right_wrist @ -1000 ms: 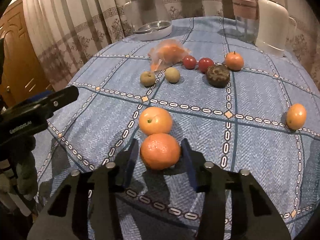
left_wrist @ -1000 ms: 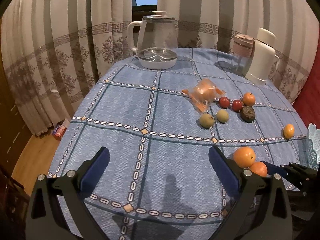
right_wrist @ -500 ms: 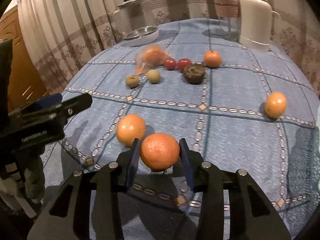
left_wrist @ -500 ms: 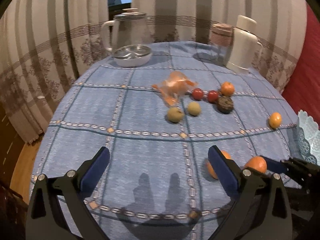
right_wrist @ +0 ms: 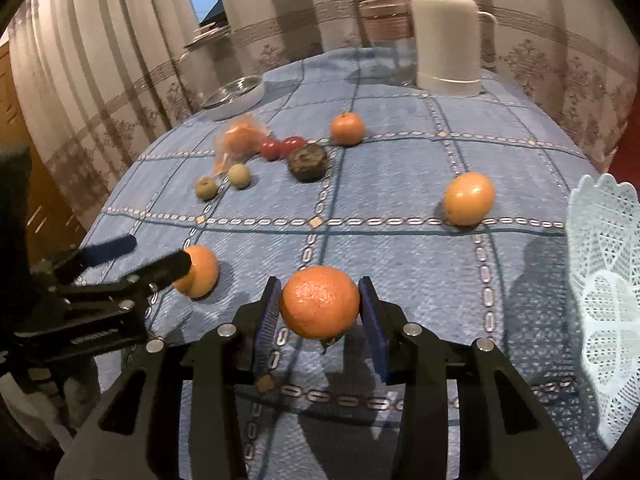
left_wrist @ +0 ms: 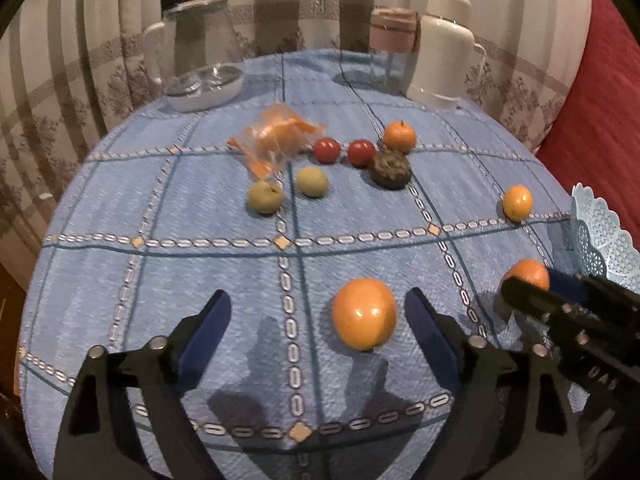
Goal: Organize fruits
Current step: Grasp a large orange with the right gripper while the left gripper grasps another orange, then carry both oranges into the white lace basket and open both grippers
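Note:
My right gripper [right_wrist: 320, 304] is shut on an orange mandarin [right_wrist: 319, 301] and holds it just above the blue cloth; it also shows in the left wrist view [left_wrist: 526, 276]. My left gripper [left_wrist: 316, 312] is open, and a smooth orange [left_wrist: 364, 313] lies between its fingers, nearer the right one; the orange also shows in the right wrist view [right_wrist: 202, 271]. A white lace basket [right_wrist: 604, 288] stands at the right. Another orange [right_wrist: 469, 199] lies near it.
Further back lie two green fruits [left_wrist: 264, 198], two red ones [left_wrist: 327, 150], a dark round fruit [left_wrist: 391, 169], a small orange [left_wrist: 399, 136] and a plastic bag of orange pieces [left_wrist: 276, 138]. A glass kettle [left_wrist: 200, 56], a jar [left_wrist: 394, 40] and a white flask [left_wrist: 446, 48] stand at the far edge.
My right gripper closed on the mandarin, lifted it and moved it right towards the basket. My left gripper swung right so the smooth orange now lies between its fingers.

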Available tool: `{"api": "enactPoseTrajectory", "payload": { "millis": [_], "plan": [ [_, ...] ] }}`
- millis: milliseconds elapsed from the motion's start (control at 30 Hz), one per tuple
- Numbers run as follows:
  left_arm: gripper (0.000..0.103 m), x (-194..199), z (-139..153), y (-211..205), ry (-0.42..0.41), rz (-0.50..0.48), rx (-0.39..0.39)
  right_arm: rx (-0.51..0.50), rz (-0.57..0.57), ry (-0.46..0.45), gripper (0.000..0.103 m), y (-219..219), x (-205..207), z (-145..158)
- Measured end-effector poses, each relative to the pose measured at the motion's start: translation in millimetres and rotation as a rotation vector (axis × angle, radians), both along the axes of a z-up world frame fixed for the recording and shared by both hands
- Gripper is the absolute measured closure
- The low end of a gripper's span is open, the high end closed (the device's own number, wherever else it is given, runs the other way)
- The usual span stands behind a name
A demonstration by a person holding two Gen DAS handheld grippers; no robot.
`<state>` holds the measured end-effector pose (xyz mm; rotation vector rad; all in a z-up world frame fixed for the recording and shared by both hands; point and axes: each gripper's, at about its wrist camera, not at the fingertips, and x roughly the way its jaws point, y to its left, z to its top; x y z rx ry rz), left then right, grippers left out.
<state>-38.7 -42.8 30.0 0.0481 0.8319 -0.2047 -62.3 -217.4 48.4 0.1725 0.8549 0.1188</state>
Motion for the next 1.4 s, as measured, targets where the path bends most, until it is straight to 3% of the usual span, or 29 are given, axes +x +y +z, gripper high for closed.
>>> {"api": "enactPoseTrajectory", "payload": {
  "millis": [300,600,833,1400],
  "plan": [
    [0.035,7,-15,-12,0.048,-0.034,-0.003,0.004,-0.012,-0.029,0.062,-7,-3,11],
    [0.065,5,-16,-15,0.048,-0.074,-0.034,0.012,-0.032,-0.060,0.062,-13,-7,21],
    [0.065,1,-9,-13,0.028,-0.052,-0.043,0.019,-0.046,-0.084,0.062,-17,-12,30],
    [0.065,-14,45,-32,-0.089,-0.075,-0.096,0.013,-0.157,-0.167,0.062,-57,-33,60]
  ]
}}
